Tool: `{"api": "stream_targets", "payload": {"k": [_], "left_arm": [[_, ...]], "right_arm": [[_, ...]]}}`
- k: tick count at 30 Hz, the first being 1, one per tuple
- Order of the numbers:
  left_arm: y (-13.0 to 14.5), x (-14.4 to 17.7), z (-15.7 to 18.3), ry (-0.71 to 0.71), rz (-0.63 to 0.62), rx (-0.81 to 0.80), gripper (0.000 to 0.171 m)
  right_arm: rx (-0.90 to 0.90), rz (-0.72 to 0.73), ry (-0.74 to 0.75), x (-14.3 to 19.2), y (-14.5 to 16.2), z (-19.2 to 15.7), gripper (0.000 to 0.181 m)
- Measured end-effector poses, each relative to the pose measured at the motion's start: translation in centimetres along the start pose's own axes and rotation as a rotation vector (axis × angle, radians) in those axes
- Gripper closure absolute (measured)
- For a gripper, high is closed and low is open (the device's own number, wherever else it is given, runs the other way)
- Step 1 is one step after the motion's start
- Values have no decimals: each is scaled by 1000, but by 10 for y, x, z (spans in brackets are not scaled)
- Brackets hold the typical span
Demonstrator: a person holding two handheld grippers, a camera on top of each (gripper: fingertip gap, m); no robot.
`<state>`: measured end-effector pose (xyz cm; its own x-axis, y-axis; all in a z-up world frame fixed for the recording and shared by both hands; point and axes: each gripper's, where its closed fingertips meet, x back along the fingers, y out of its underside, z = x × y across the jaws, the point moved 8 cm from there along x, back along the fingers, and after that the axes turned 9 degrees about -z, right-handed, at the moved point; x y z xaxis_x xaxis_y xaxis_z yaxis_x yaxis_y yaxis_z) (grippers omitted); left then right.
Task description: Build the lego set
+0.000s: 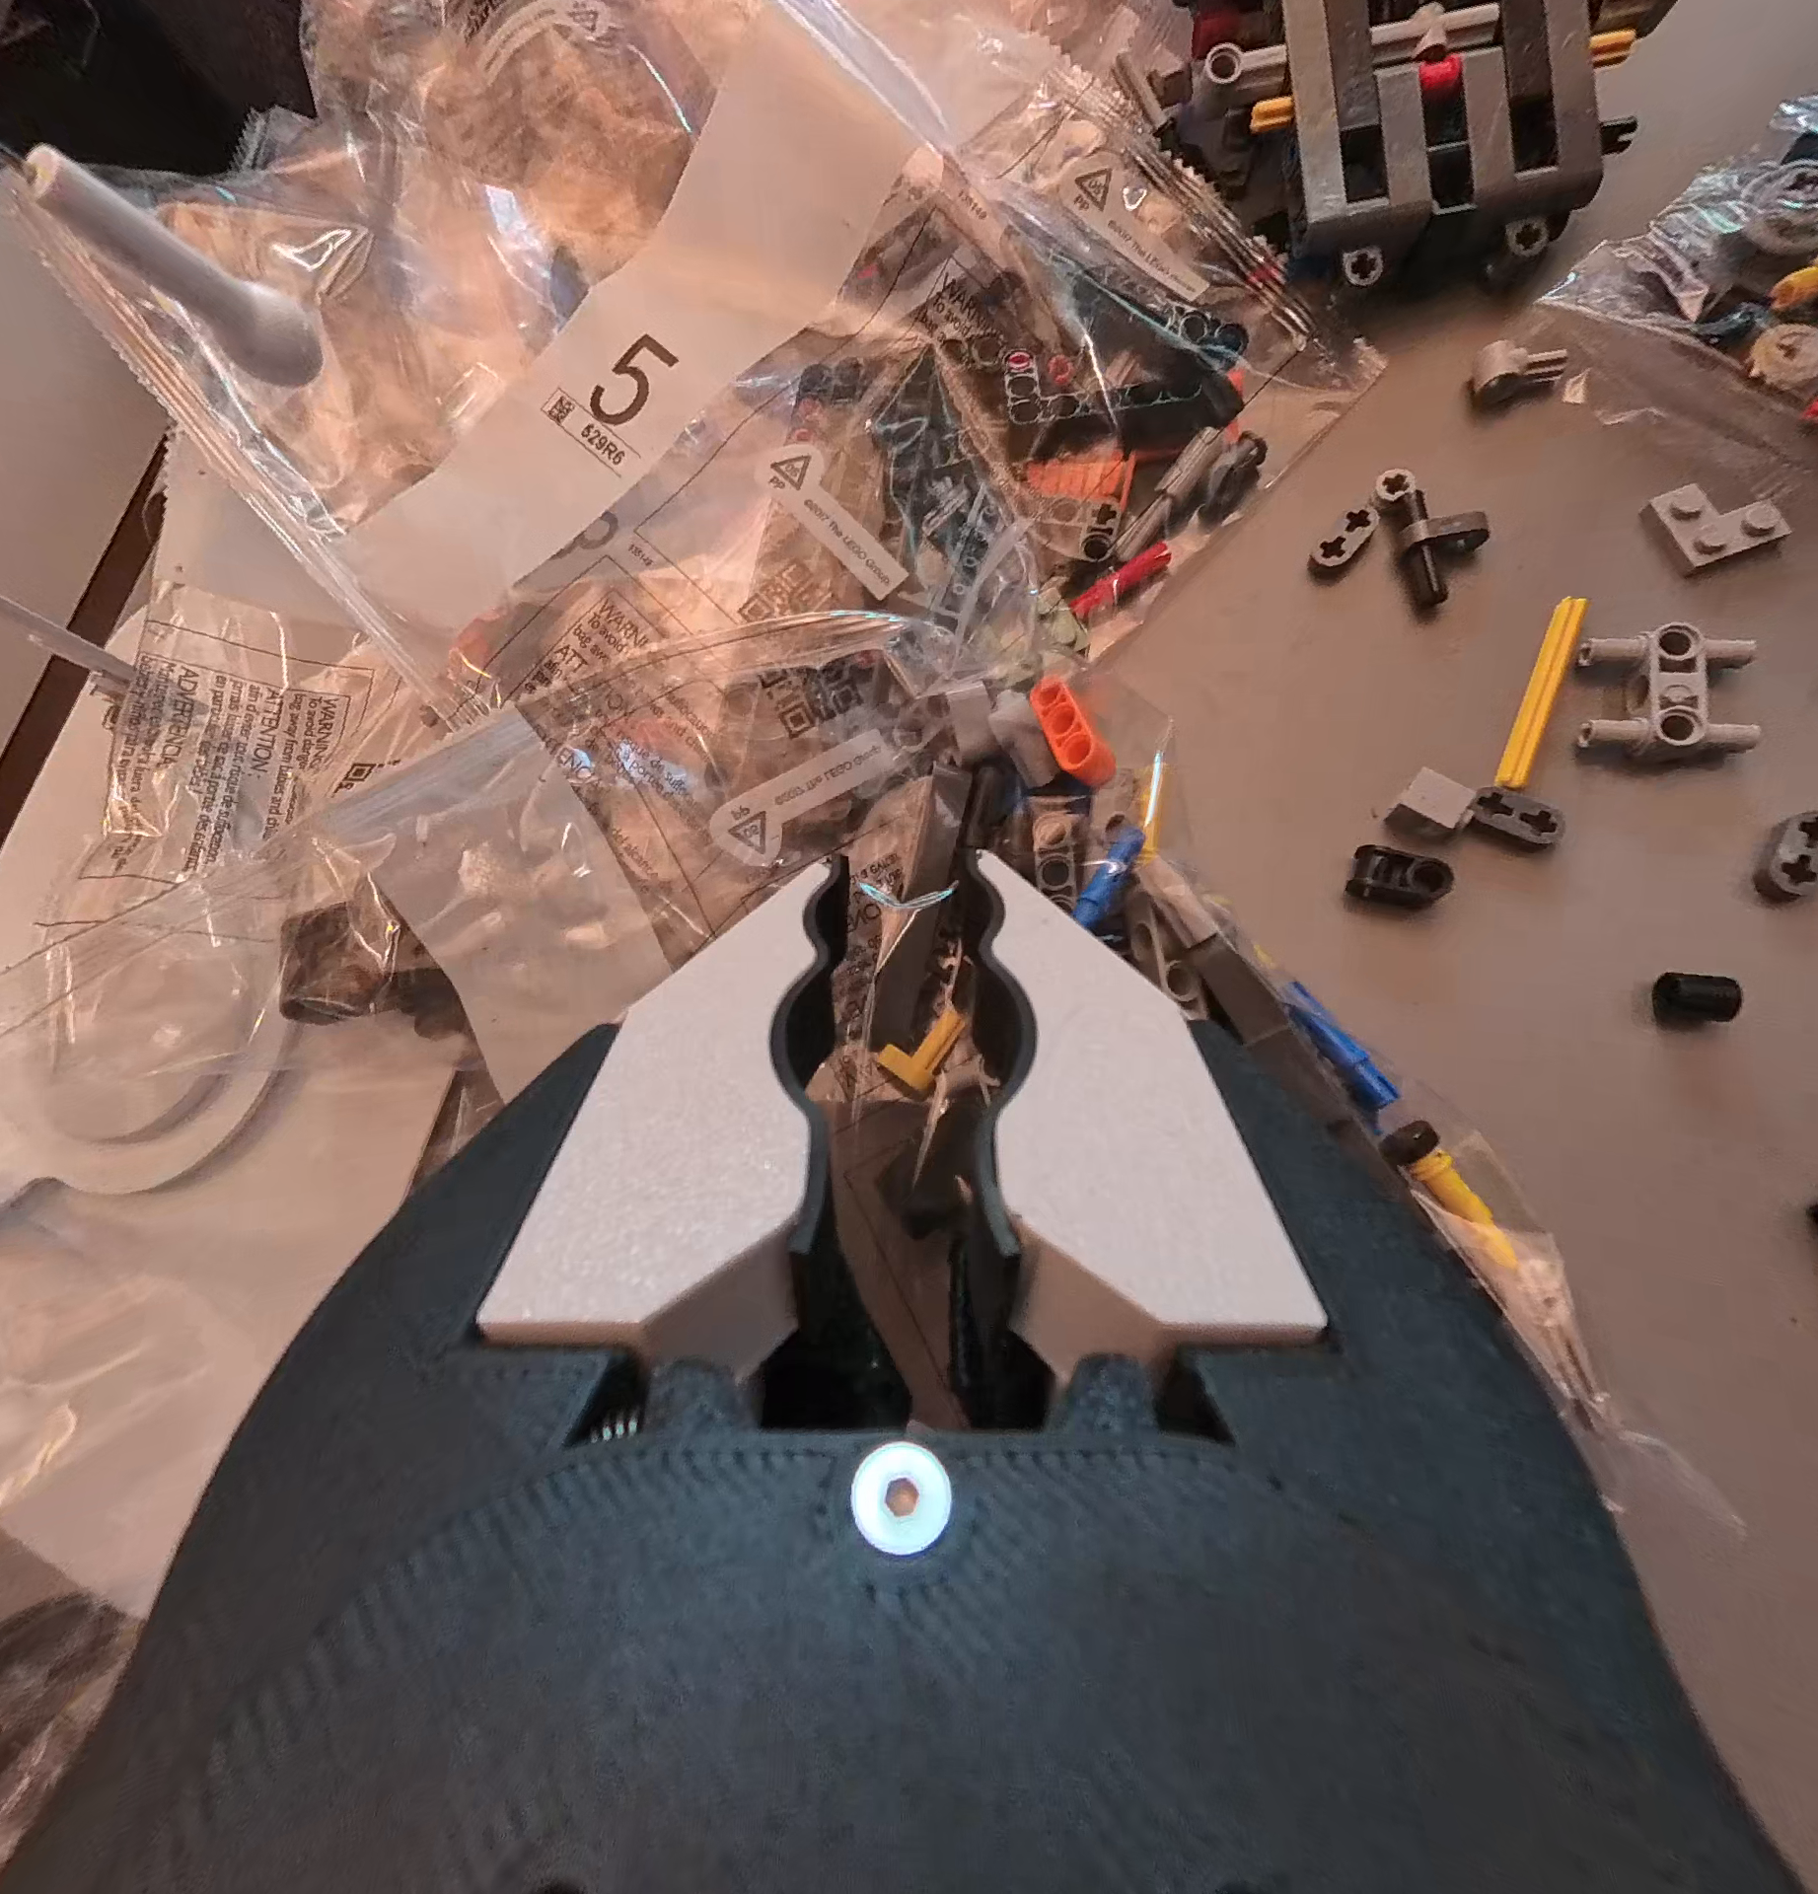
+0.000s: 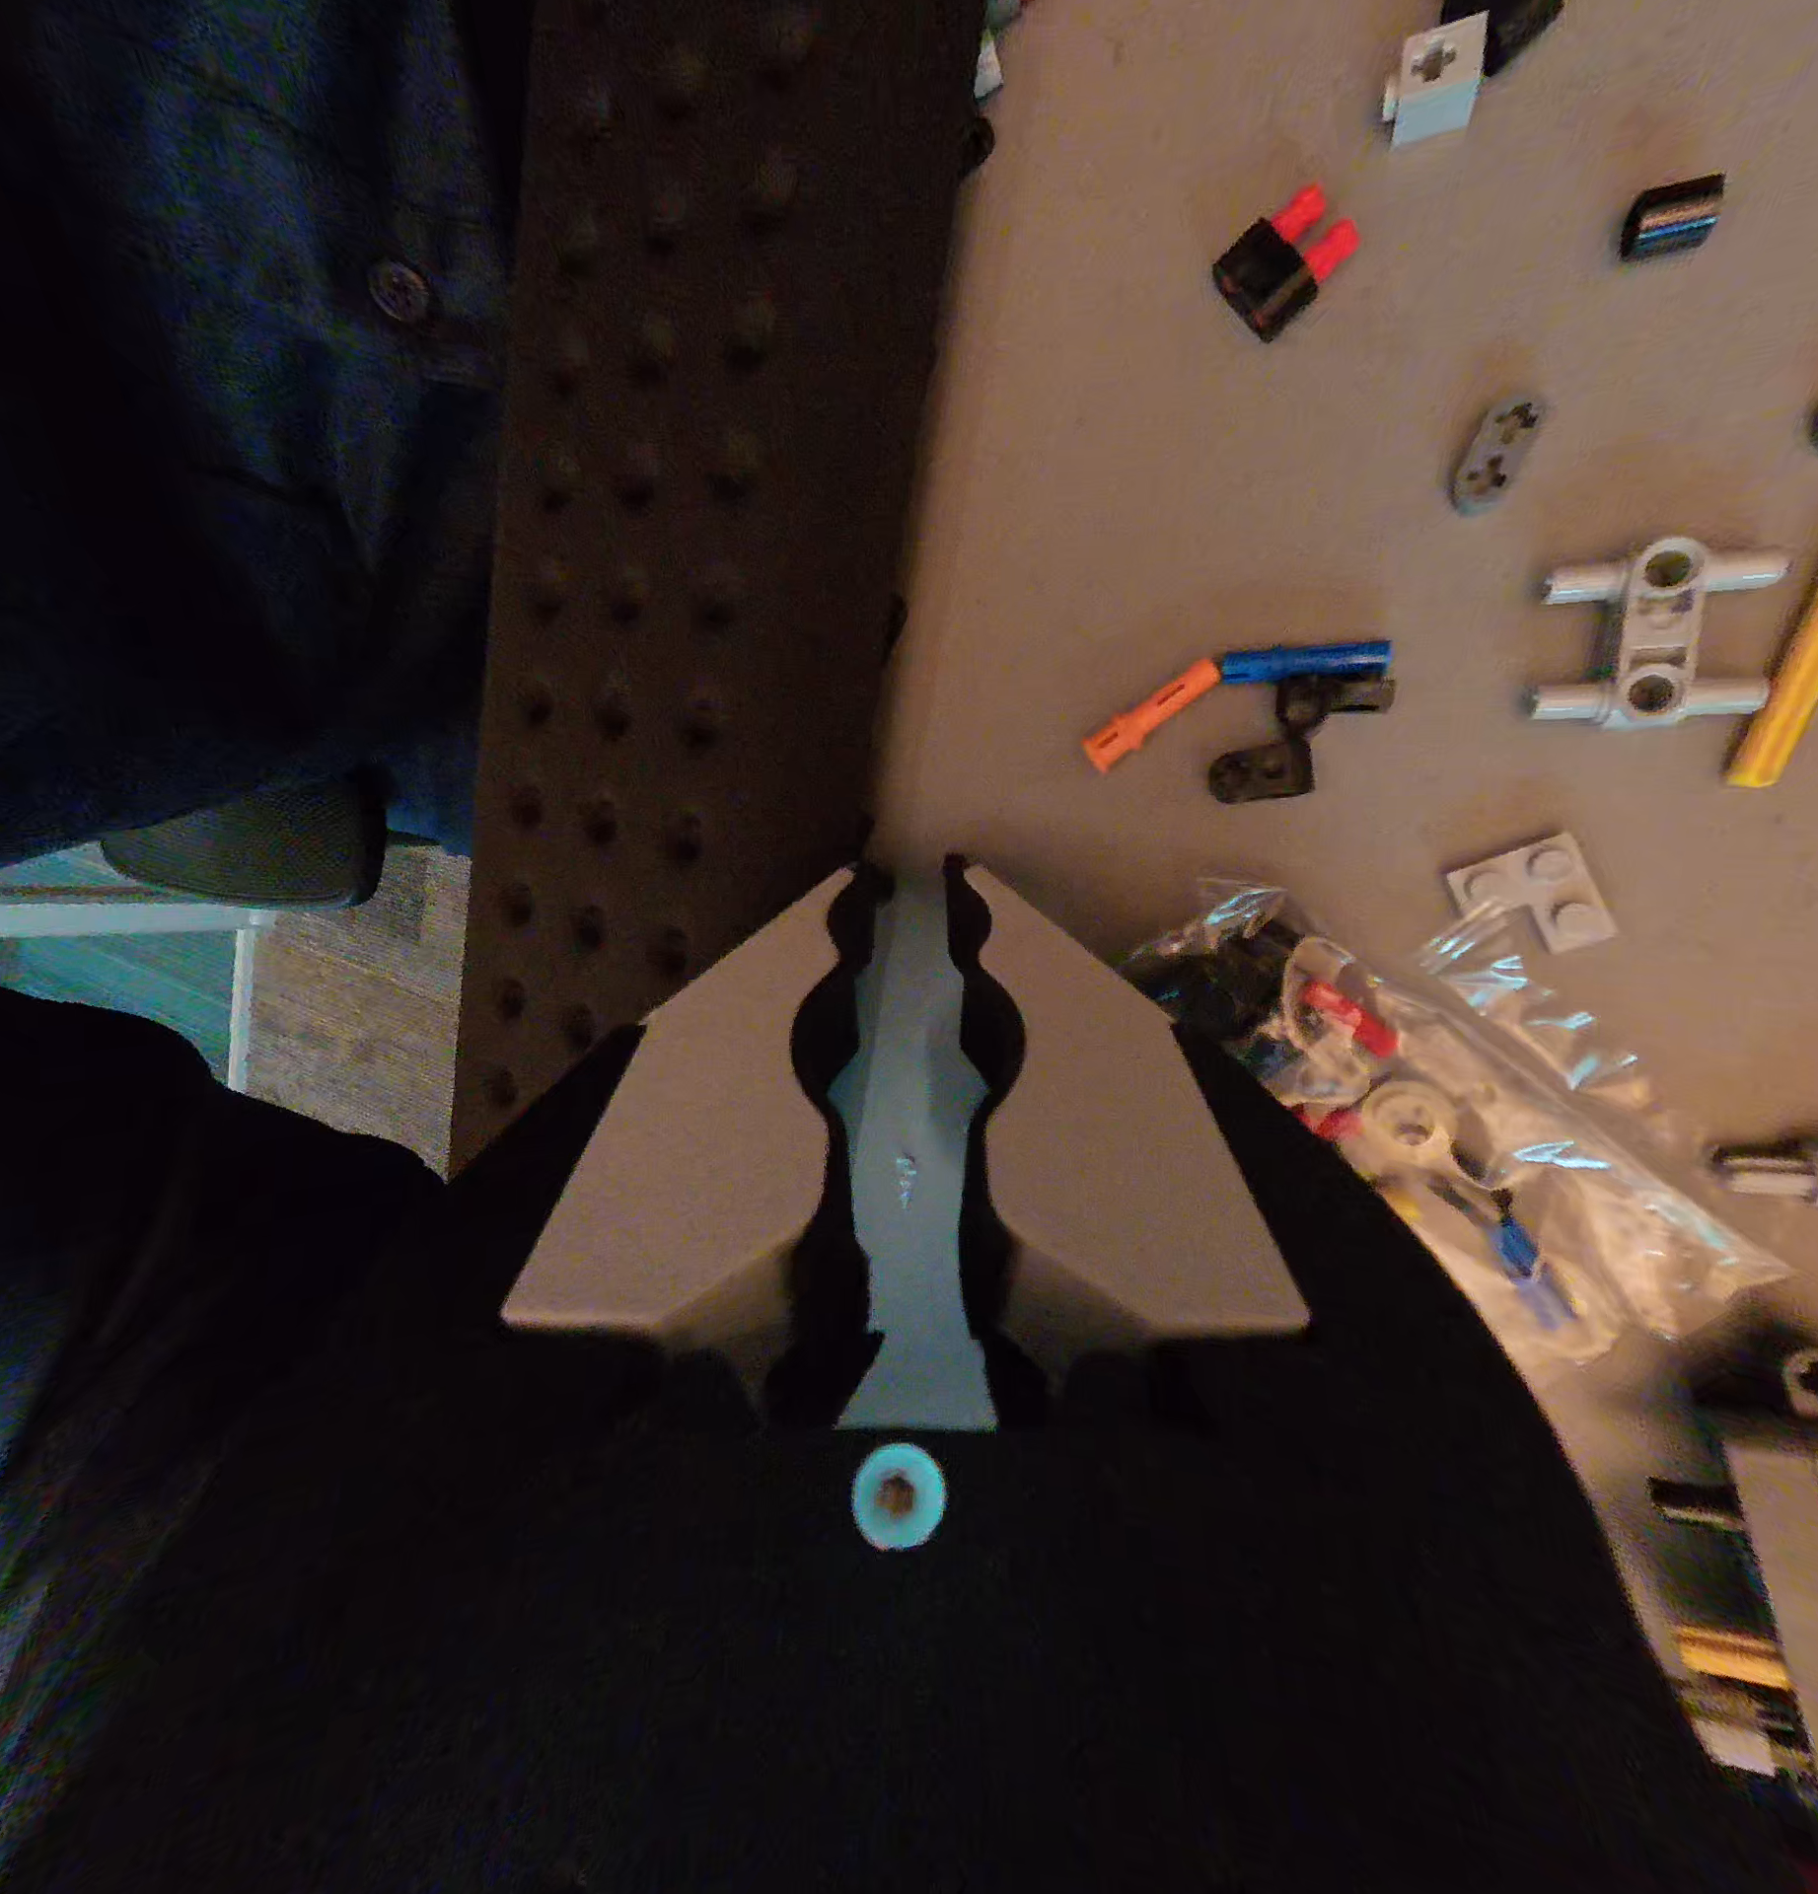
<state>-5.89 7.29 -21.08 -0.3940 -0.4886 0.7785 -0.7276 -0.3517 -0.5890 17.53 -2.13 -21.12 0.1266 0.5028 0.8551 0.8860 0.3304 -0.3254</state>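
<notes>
The left hand-held gripper (image 1: 910, 871) pinched a clear parts bag (image 1: 986, 922) at frame centre, which risked tearing and spilling pieces onto the bench (image 1: 1396, 1025), while the right hand-held gripper (image 2: 910, 871) stood narrowly spread, empty.

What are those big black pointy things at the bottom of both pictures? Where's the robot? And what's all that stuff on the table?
There is no robot. A person holds a pincher tool in each hand, and each tool carries a camera looking along its two fingers. One picture comes from the left gripper, the other from the right gripper.

On the grey table lie clear bags of Lego pieces, loose parts like a yellow axle, and a half-built grey model. The right camera also shows an orange pin and the person's blue clothes.

The left gripper seems to pinch one clear bag. The right gripper holds nothing; its fingers stand slightly apart.
</notes>
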Motion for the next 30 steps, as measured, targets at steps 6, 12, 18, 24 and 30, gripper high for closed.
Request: {"api": "stream_targets", "payload": {"k": [6, 12, 18, 24, 30], "left_arm": [[0, 0, 0, 2, 1, 2, 152], [0, -1, -1, 7, 5, 8, 152], [-1, -1, -1, 11, 8, 10, 152], [-2, -3, 0, 13, 12, 10, 152], [-3, -5, 0, 28, 29, 23, 152]], "right_arm": [[18, -10, 38, 0, -2, 0, 171], [-5, 33, 203, 9, -6, 20, 176], [52, 135, 166, 18, -12, 10, 151], [31, 65, 177, 6, -11, 19, 166], [77, 212, 310, 19, -44, 18, 167]]}}
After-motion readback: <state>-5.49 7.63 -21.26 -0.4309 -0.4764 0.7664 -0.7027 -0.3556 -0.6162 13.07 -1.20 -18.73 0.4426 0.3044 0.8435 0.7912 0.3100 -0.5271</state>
